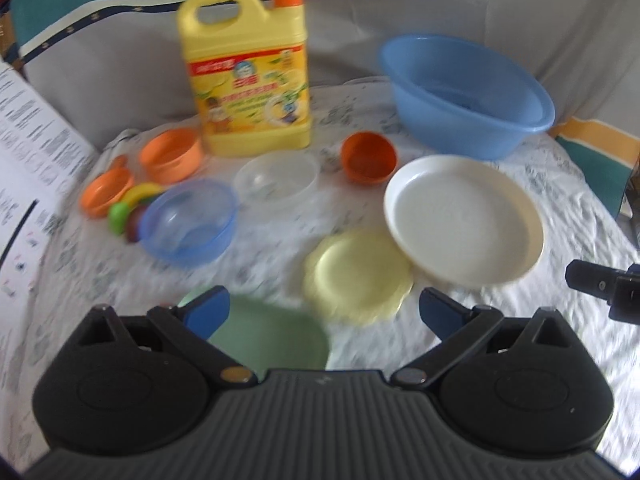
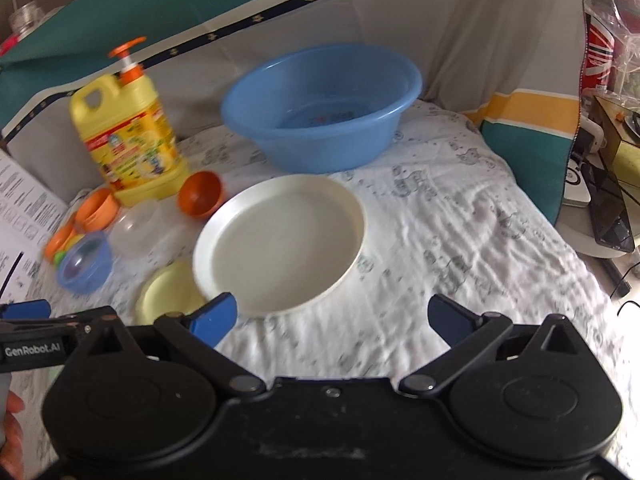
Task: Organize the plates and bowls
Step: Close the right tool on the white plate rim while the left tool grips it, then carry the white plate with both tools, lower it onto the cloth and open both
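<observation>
1. The big white plate serves as the landmark, lying flat on the patterned cloth in the middle of the spread.
2. The yellow plate sits just beside its near-left rim, touching or slightly tucked under it; I cannot tell which.
3. The green plate lies nearer than the yellow one, partly hidden by the left gripper.
4. Left of the white plate stand the clear bowl and the blue bowl, close together; several orange bowls sit further left and behind.
5. The blue basin stands behind the white plate, likely the place for gathered dishes.
6. The soap jug stands upright behind the bowls.
7. The left gripper hovers above the green plate, fingers spread wide and holding nothing, probably lining up on a small plate.
8. The right gripper hangs at the white plate's near edge, fingers also spread and empty, seemingly ready for its rim.
9. Nothing looks stacked yet, so sorting seems barely begun.
</observation>
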`<state>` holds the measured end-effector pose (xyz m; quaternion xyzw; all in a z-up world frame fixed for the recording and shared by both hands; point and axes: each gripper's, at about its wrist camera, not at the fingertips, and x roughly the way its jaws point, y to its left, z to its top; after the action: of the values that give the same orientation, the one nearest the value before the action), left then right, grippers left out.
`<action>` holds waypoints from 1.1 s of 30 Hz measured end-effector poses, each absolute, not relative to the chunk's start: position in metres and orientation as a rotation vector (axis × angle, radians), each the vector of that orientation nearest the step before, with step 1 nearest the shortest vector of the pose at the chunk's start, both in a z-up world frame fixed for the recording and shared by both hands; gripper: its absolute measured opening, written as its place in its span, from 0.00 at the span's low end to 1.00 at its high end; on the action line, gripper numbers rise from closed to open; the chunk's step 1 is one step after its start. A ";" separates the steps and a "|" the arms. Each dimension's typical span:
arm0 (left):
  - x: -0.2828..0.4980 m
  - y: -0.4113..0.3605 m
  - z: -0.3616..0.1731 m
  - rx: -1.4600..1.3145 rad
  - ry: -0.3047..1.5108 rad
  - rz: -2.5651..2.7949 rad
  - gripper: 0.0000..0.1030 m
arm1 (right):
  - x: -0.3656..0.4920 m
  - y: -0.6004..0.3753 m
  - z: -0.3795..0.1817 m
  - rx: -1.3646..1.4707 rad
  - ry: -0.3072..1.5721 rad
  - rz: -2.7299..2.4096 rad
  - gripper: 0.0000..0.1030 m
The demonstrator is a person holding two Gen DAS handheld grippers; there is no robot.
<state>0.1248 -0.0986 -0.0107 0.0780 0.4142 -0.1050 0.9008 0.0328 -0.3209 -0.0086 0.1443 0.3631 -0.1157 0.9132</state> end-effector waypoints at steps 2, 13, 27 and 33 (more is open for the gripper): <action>0.142 -0.109 -0.014 0.154 0.865 -0.225 1.00 | 0.045 -0.335 -0.013 0.326 0.747 -0.247 0.95; 0.221 -0.157 -0.058 0.143 0.974 -0.278 0.71 | 0.121 -0.377 -0.060 0.373 0.794 -0.235 0.65; 0.244 -0.194 -0.082 0.190 1.016 -0.387 0.33 | 0.143 -0.375 -0.088 0.371 0.794 -0.204 0.30; 0.236 -0.196 -0.078 0.193 1.026 -0.376 0.33 | 0.136 -0.376 -0.082 0.410 0.801 -0.213 0.30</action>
<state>0.2360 -0.1957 -0.0777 0.0916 0.4871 -0.1785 0.8500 0.1357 -0.3763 -0.0821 0.1980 0.3862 -0.1028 0.8951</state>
